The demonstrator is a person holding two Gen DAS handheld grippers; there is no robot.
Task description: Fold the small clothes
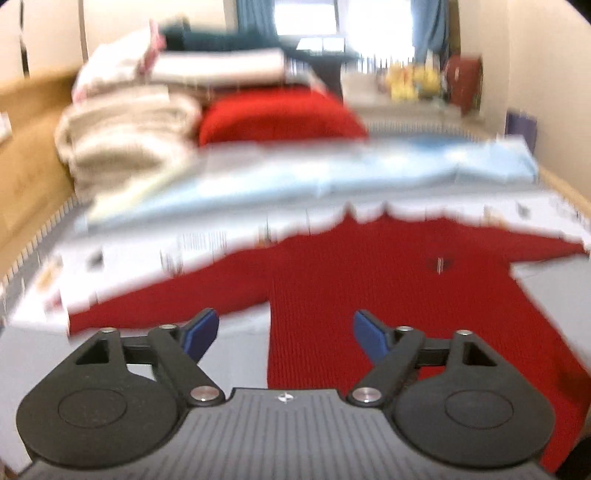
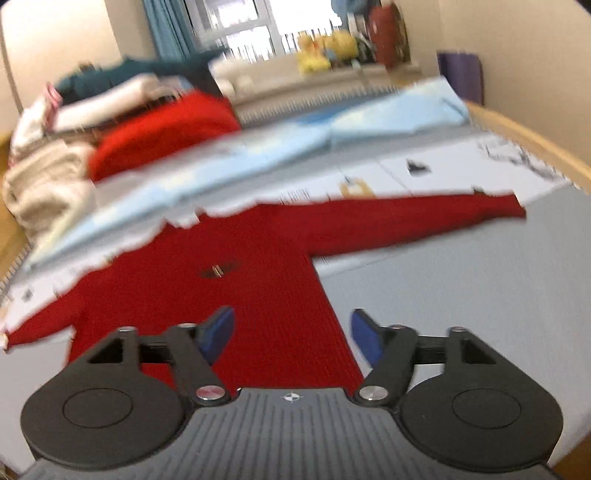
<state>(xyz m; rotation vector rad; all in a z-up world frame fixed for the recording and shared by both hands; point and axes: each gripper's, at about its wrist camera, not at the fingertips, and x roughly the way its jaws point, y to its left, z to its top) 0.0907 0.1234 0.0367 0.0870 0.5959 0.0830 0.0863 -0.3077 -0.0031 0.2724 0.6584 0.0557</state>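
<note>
1. Blue pads tip both tongs; the left gripper (image 1: 284, 332) has black linkage arms and a ribbed grey body, its jaws stand wide apart with nothing between them, and it hangs tilted downward above the garment without touching it.
2. Right gripper (image 2: 290, 334) is built alike; its jaws are spread wide too, empty, angled down over the lower right edge of the garment.
3. Beneath both lies the red sweater (image 1: 351, 280), a small ribbed knit spread flat with its sleeves stretched out to either side; a small dark emblem (image 2: 219, 273) sits on its chest.
4. Sweater rests on a smooth grey surface (image 2: 461, 295) and partly on white printed sheets (image 2: 424, 170); motion blur smears their print.
5. Beyond the collar lies a pale blue folded cloth (image 1: 332, 173); further back a second red knit (image 1: 277, 114) is heaped beside a stack of cream and beige textiles (image 1: 122, 136), soft and rumpled.
6. Wooden edging (image 2: 535, 144) borders the surface; a bright window (image 2: 240, 26) with blue curtains stands behind.
</note>
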